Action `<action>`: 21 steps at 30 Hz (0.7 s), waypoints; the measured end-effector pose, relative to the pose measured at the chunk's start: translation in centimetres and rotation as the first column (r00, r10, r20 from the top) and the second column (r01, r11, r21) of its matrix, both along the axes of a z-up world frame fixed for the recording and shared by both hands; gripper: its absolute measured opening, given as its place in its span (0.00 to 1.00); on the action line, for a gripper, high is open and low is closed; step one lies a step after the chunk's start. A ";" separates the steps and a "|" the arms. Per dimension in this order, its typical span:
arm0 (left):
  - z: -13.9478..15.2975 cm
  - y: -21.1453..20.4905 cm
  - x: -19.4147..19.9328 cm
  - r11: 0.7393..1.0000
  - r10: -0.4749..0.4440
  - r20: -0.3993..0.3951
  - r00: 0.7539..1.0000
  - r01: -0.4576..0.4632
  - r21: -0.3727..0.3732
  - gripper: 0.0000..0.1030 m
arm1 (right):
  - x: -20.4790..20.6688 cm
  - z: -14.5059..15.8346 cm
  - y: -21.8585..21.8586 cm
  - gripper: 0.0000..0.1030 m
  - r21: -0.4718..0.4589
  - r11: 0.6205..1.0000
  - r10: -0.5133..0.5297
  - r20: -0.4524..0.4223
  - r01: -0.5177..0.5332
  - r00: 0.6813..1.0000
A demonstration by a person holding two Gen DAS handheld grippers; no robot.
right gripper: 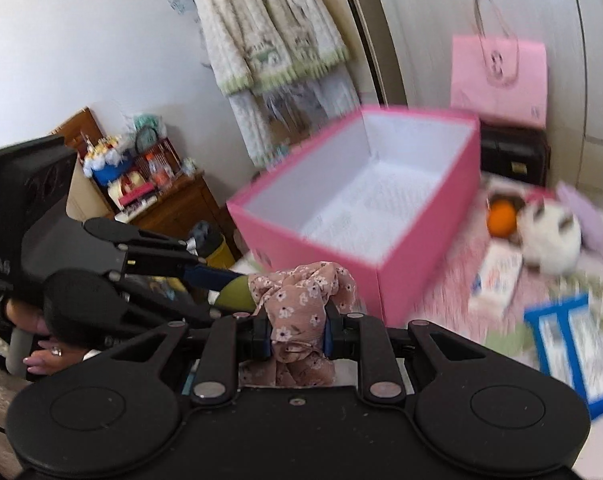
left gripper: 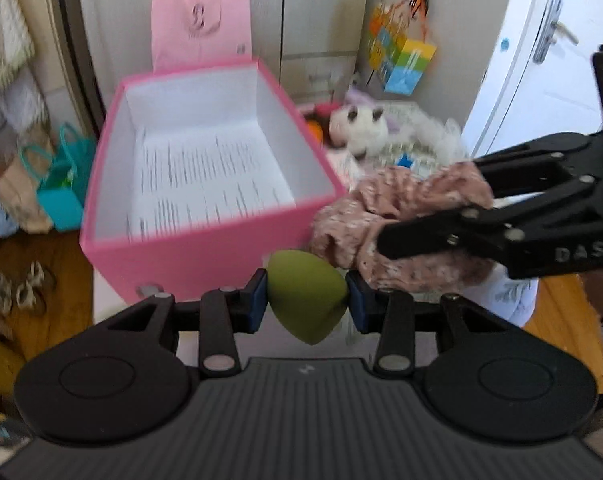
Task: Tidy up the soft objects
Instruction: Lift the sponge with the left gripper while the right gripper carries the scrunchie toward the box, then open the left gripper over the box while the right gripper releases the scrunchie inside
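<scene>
The open box sits in the middle, and everything is told from it. Sheets of paper lie flat inside it. A paper bag stands just behind the box. A plush toy lies to the right of the box, on the bed cover. In front of the box, near its right corner, a sponge and a scrunchie hang side by side, the scrunchie to the right.
</scene>
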State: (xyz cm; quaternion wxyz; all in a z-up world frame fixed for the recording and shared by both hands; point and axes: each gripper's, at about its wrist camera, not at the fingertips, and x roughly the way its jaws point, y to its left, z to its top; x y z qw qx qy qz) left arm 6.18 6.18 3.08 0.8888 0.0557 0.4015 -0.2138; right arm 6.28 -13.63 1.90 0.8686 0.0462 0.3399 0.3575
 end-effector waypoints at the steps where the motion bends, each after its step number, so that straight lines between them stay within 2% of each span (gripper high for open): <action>1: 0.7 0.0 0.3 1.000 -0.014 0.020 1.000 0.014 0.003 0.39 | 0.4 0.6 0.1 0.25 0.004 1.000 -0.005 0.018 0.005 1.000; 6: 2.7 0.1 4.0 0.998 -0.040 0.050 0.998 0.042 -0.049 0.39 | 3.0 3.0 1.0 0.25 0.039 0.999 -0.018 0.089 0.015 0.996; 11: 2.1 0.7 8.3 0.994 0.041 0.110 0.993 -0.029 -0.108 0.39 | 7.0 3.9 1.2 0.26 0.047 0.996 -0.086 0.181 0.079 0.980; 14: 1.1 1.3 11.3 0.987 0.083 0.080 0.993 -0.071 -0.144 0.39 | 10.3 3.0 0.7 0.26 0.083 0.992 -0.102 0.144 0.091 0.984; 18: 0.0 2.0 15.9 0.980 0.137 0.030 0.990 -0.132 -0.147 0.39 | 14.9 1.7 1.4 0.26 0.023 0.996 -0.093 0.121 0.091 0.988; 21: -0.9 2.2 19.2 0.980 0.143 -0.015 0.990 -0.143 -0.140 0.39 | 18.5 1.1 2.0 0.26 -0.012 0.997 -0.078 0.093 0.080 0.993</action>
